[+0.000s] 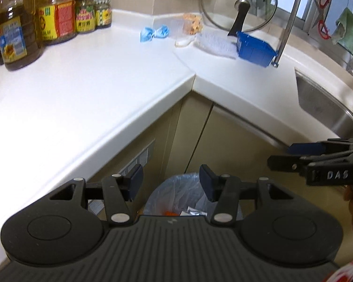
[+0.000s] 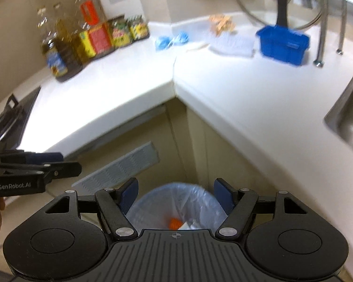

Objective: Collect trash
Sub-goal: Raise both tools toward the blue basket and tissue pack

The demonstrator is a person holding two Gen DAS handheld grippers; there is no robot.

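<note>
A trash bin with a blue liner (image 1: 176, 195) (image 2: 174, 204) stands on the floor in the counter's inner corner, with an orange scrap and white wrappers inside. My left gripper (image 1: 171, 183) is open and empty above it. My right gripper (image 2: 176, 196) is open and empty above it too. On the white counter (image 1: 87, 89) far back lie a blue crumpled wrapper (image 1: 154, 33) (image 2: 171, 40), a clear bag with orange bits (image 1: 192, 23) (image 2: 221, 24) and a clear plastic bag (image 1: 215, 43) (image 2: 233, 44).
Oil bottles and jars (image 1: 51, 21) (image 2: 94, 40) line the back left. A blue basket (image 1: 255, 49) (image 2: 282, 44), a glass lid and a rack post stand at back right. A sink (image 1: 324, 103) (image 2: 350, 117) is right; a stove (image 2: 9, 117) is left.
</note>
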